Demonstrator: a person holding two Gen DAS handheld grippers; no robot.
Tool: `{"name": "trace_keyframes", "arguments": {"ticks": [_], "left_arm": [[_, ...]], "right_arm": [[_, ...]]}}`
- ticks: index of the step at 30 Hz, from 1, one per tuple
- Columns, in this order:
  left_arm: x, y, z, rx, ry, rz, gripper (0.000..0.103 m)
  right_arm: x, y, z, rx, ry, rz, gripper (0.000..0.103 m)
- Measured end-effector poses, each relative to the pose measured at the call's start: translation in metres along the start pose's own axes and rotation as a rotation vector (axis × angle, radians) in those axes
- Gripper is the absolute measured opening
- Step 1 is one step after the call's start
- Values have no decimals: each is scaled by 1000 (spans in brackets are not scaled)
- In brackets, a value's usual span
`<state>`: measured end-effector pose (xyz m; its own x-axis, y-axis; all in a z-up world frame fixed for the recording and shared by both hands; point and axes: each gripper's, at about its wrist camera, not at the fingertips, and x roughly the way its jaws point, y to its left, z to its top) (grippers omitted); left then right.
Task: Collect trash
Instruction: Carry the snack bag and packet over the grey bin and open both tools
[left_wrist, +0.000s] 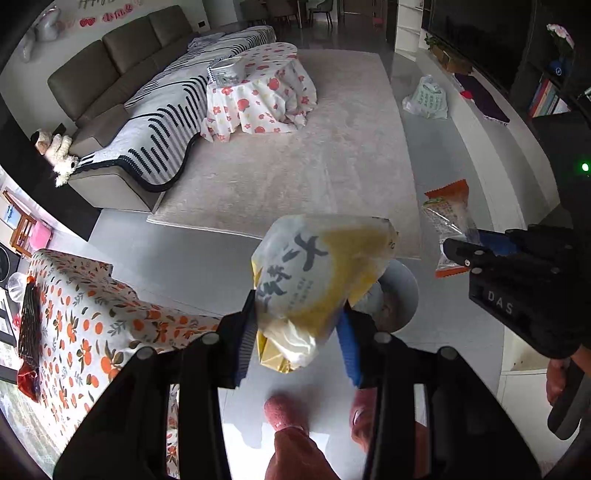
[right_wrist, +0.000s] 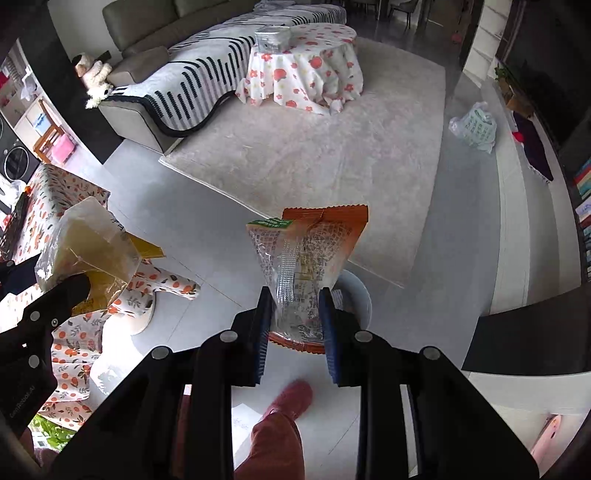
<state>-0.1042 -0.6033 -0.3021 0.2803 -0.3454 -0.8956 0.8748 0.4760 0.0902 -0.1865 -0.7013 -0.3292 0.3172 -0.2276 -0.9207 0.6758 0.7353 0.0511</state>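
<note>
Trash was already in both grippers, one piece each, carried clear of the floor. From the left wrist camera, the left gripper (left_wrist: 299, 345) had its jaws pressed in on a crumpled yellow and white bag (left_wrist: 317, 280), pinched near the bag's lower end so the bulk of it stood up and forward beyond the blue pads (left_wrist: 349, 347); that grip probably kept the light plastic from sliding out while it was moved. Behind and below the bag a round grey bin (left_wrist: 400, 291) showed on the tile floor, partly hidden by the bag, which suggested the bag was being brought over it for dropping. To the right in the same view the right gripper (left_wrist: 461, 243) held an orange snack wrapper (left_wrist: 445, 218) in the air. A green plastic bag (left_wrist: 426, 98) sat on the floor near the TV bench, well apart from both tools. From the right wrist camera, the right gripper (right_wrist: 295, 317) was clamped on the clear lower part of the snack wrapper (right_wrist: 310, 251), its orange top standing upright. The bin's rim (right_wrist: 360, 295) appeared just behind the jaws, so the wrapper seemed nearly over it. At the left edge the left gripper (right_wrist: 83, 286) showed with the yellow bag (right_wrist: 88, 243), beside a small table with an orange-print cloth (right_wrist: 70, 339).
</note>
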Motion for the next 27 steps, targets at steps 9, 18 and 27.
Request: {"name": "trace_keyframes", "arguments": {"ticks": [9,18,27], "left_arm": [[126,-69,3,113,65,-66,40],[199,-87,-18,193,120,-71,40],[215,-102,-11,231,122,-106,40]], "right_arm": [[141,-73,-50,124,67,-8,25],[239,-65,-63,58,112,-31,57],[238,-89,-73,126,144,-51,57]]}}
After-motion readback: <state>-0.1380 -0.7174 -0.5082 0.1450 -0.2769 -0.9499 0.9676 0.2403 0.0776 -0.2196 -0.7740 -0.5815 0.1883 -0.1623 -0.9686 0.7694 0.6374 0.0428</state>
